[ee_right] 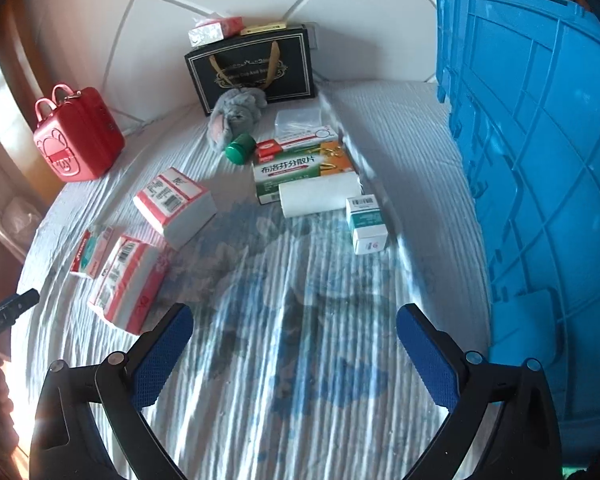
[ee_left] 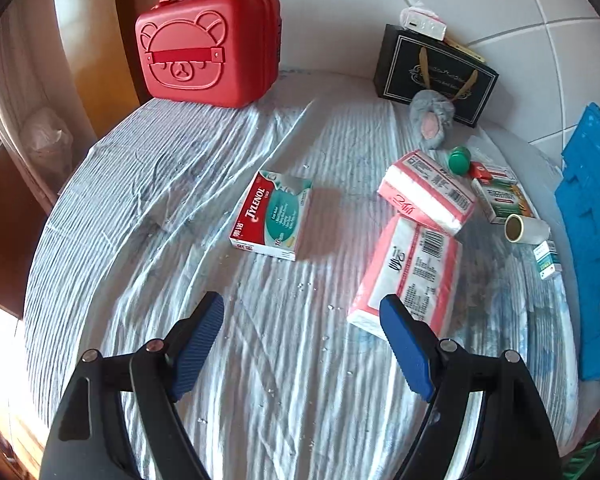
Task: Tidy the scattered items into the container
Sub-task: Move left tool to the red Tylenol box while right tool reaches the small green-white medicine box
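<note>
Items lie scattered on a striped cloth. A Tylenol box (ee_left: 274,216) lies ahead of my open, empty left gripper (ee_left: 302,320). Two pink tissue packs (ee_left: 410,276) (ee_left: 428,192) lie to its right; the near one is just beyond the right fingertip. My open, empty right gripper (ee_right: 294,328) hovers over bare cloth. Ahead of it are a small teal-and-white box (ee_right: 366,220), a white roll (ee_right: 320,198), a green medicine box (ee_right: 300,170), a green bottle (ee_right: 240,149) and a grey plush (ee_right: 236,118). The blue crate (ee_right: 540,160) stands at the right.
A red bear case (ee_left: 210,52) stands at the far left. A black gift bag (ee_left: 434,74) with small boxes on top leans on the white wall at the back. A clear plastic box (ee_right: 300,120) lies behind the medicine boxes. The surface drops off at the left edge.
</note>
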Motion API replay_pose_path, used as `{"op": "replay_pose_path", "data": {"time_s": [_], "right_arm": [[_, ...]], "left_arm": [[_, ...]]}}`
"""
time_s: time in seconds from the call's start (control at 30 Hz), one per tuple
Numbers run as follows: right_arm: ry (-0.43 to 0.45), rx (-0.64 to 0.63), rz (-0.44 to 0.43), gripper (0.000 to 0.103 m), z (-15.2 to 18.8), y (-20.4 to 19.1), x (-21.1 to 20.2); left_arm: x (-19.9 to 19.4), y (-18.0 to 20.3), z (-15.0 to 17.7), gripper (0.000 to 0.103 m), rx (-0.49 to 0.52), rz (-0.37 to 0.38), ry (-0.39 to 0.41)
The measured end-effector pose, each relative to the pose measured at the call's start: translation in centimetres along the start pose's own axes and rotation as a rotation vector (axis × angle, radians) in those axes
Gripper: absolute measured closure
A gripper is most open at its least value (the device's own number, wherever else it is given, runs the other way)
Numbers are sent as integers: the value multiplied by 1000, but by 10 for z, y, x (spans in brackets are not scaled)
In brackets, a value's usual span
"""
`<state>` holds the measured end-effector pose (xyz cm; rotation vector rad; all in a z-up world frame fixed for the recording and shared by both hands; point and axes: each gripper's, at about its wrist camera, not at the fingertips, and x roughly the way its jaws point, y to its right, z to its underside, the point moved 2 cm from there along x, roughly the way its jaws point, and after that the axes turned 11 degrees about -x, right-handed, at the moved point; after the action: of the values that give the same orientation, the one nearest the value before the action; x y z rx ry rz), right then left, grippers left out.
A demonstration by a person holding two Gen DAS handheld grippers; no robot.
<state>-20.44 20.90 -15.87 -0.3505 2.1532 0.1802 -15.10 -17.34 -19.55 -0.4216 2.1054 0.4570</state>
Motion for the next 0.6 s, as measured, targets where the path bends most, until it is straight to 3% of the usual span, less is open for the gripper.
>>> {"op": "replay_pose_path", "data": {"time_s": [0.13, 0.2, 0.37, 0.6], "right_arm": [[15, 19, 35, 0, -9, 6, 21], [-1, 52, 27, 0, -12, 14, 35], [-59, 75, 120, 0, -25, 36, 68], [-129, 133, 175, 0, -39, 64, 110]], "left_arm": [[33, -7, -24, 23, 24, 1, -21], [51, -10, -36, 23, 34, 9, -35], [96, -17, -56, 23, 55, -13, -94], [144, -7, -70, 23, 72, -19, -161]]}}
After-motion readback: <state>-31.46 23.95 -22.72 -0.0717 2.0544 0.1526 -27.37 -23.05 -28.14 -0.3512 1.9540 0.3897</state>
